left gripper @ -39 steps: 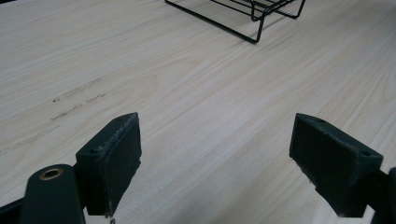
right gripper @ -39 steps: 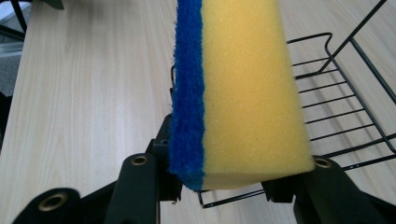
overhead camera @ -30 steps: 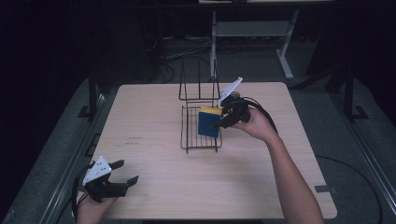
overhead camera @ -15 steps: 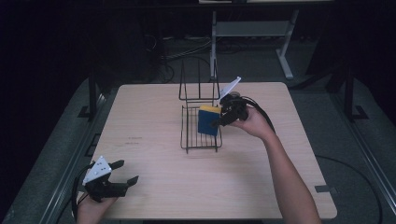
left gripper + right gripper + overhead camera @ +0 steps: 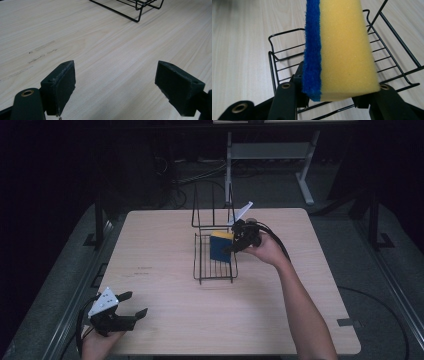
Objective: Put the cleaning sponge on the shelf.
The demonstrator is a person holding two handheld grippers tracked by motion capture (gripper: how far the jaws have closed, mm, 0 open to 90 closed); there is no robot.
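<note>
- Pale wooden table [image 5: 165, 235], dark room around it.
- Sponge [image 5: 342, 47], yellow with a blue scrub face, stands on edge above the black wire rack [image 5: 202, 270].
- My right gripper [image 5: 235, 245] clamps the sponge between its jaws.
- My left gripper [image 5: 132, 305] rests at the near table edge, jaws wide, nothing between them.

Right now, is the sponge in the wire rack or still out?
Out. The sponge stands on edge, clamped in the right gripper above the wire rack, whose tray beneath looks empty.

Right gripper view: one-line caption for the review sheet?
Right gripper clamps a yellow-and-blue sponge above the black wire rack.
</note>
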